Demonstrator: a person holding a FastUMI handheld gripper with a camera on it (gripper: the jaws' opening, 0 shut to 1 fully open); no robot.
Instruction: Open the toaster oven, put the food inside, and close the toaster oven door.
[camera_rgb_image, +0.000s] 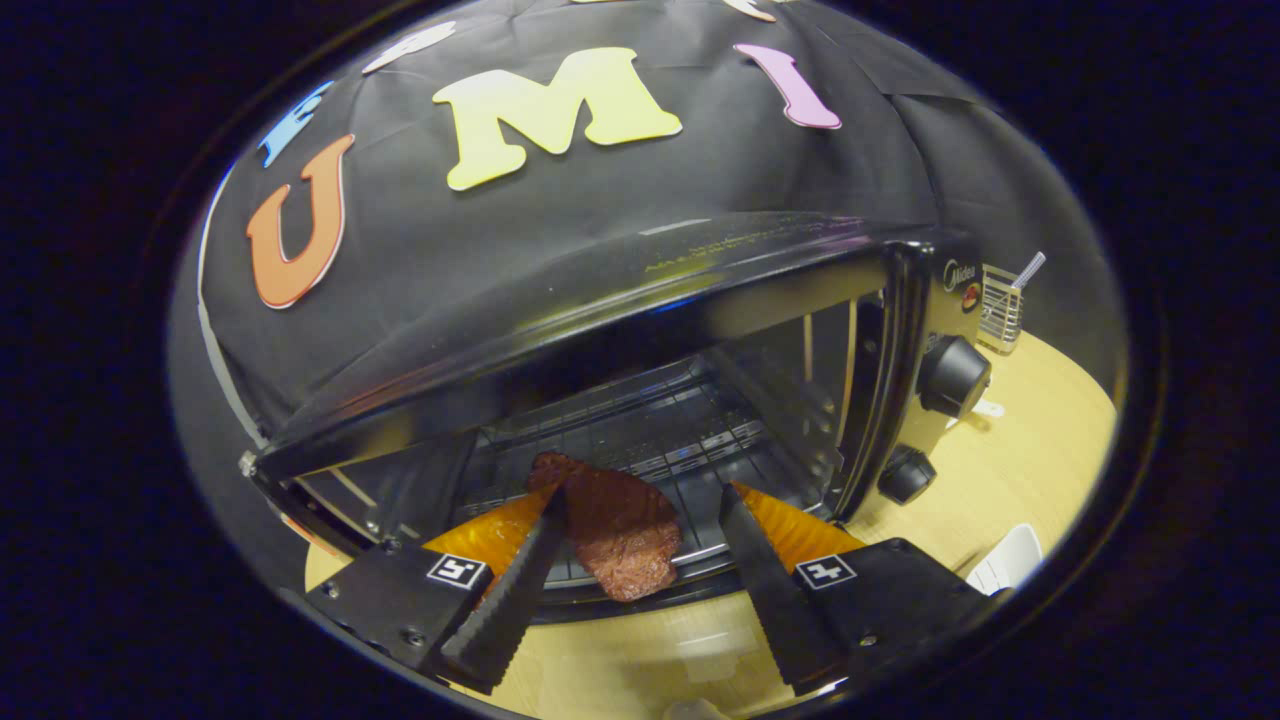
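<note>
**Meat on the rack, fingers spread wide**

So your gripper (640, 510) was pointed straight into the toaster oven (640, 330), which stood open on the light wooden tabletop (1010, 480). Your fingers were spread well apart, not pinching anything. The slab of reddish-brown meat (615, 530) lay flat on the wire rack (690, 455) at the front of the oven cavity, between your two fingers. The left fingertip looked like it was right up against the meat's edge, maybe touching or overlapping it, I honestly couldn't tell which. The right finger was clearly apart from it, with bare rack in between. The near end of the meat hung a little past the rack's front bar.

You could see the oven's dark glossy top edge arching above the opening, and the inside was dim. On the oven's right-hand panel sat two black knobs, a bigger upper knob (955, 375) and a smaller lower knob (907, 475).

Beyond the oven on the right, a small wire basket (1000, 305) stood on the tabletop with a thin rod sticking out of it. A white object (1010, 560) peeked in near your right finger, too cut off to say what it was.
</note>
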